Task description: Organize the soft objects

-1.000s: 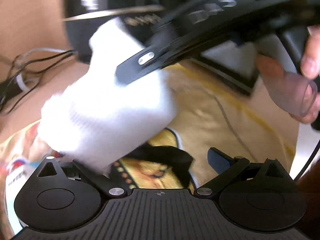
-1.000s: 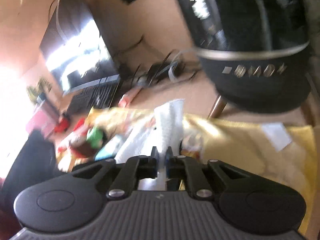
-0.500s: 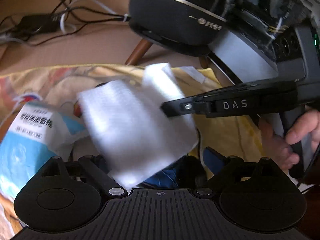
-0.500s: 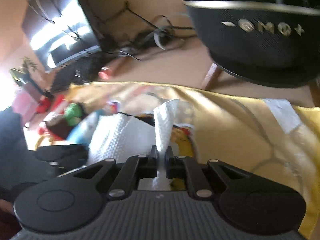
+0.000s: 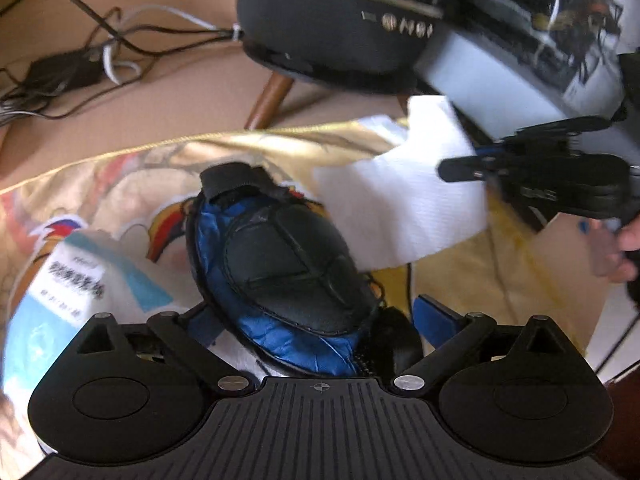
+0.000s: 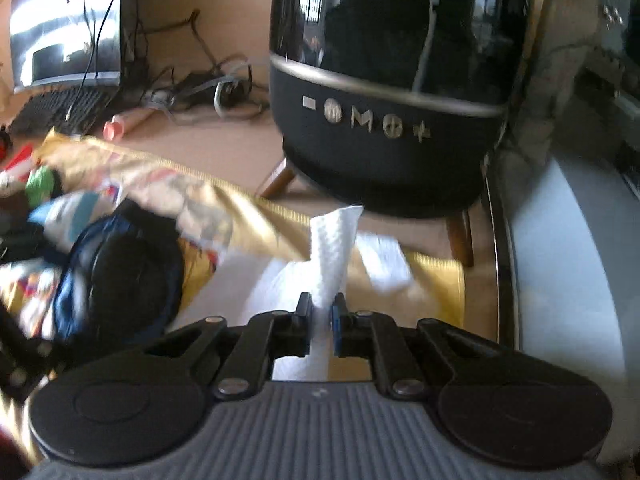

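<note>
So the white cloth (image 6: 334,240) is pinched in my right tool (image 6: 320,316), jaws nearly together on a bunched fold of it, the tip sticking up toward 12 o'clock. In the left wrist view the same cloth (image 5: 404,208) spreads out flat at about 2 o'clock, with the right tool (image 5: 472,168) clamped on its right edge and my hand (image 5: 616,248) behind it.

My left tool (image 5: 316,316) is spread wide and its jaws are opening a bit more; nothing's gripped. A blue and black pouch (image 5: 280,264) lies between and just past the fingers, but the pads aren't pressing on it. At 9 o'clock from the pouch there's a white and light-blue packet (image 5: 72,276) with printed text.

All of it sits on a yellow printed blanket (image 5: 460,280). Past the blanket at 12 o'clock stands a black round appliance (image 6: 384,120) on wooden legs, and at 10 o'clock a tangle of cables (image 5: 80,64) on the tan tabletop (image 5: 168,96).
</note>
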Tool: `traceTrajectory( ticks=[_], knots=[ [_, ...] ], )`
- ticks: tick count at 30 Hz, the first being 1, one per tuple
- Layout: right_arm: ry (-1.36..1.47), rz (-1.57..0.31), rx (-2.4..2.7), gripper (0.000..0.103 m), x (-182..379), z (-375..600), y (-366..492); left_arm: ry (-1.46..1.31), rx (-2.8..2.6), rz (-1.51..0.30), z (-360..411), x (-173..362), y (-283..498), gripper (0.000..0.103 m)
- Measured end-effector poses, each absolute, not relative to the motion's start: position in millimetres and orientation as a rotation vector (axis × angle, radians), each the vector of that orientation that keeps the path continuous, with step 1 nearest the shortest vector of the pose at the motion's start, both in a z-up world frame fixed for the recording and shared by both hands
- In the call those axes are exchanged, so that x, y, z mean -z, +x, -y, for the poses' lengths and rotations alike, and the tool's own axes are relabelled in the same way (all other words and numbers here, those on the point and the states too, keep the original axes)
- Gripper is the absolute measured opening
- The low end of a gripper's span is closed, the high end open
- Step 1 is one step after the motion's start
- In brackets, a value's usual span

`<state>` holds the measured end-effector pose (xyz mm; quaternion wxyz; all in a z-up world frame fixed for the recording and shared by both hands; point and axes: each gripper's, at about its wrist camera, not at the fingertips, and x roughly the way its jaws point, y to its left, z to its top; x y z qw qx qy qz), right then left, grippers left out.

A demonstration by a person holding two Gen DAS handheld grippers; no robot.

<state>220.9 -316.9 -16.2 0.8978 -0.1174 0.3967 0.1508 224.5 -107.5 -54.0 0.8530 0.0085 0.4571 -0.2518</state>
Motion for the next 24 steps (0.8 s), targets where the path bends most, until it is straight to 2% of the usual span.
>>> traceTrajectory(
  ticks=[8,14,20,24],
  knots=[
    [-0.22,-0.864,-0.263,0.013,18,333,195,0.1,0.593,-0.93,132,59,246,0.101],
    [-0.162,-0.824,-0.333,0.013,7,329,187,0.115,0.475,-0.964,124,38,232,0.101],
    [-0.004,-0.801,-0.481,0.014,-2,325,192,-0.066,0.384,-0.969,84,10,196,0.102],
    [0.047,-0.702,-0.499,0.014,-35,335,192,-0.137,0.323,-0.962,63,0,176,0.103]
  ],
)
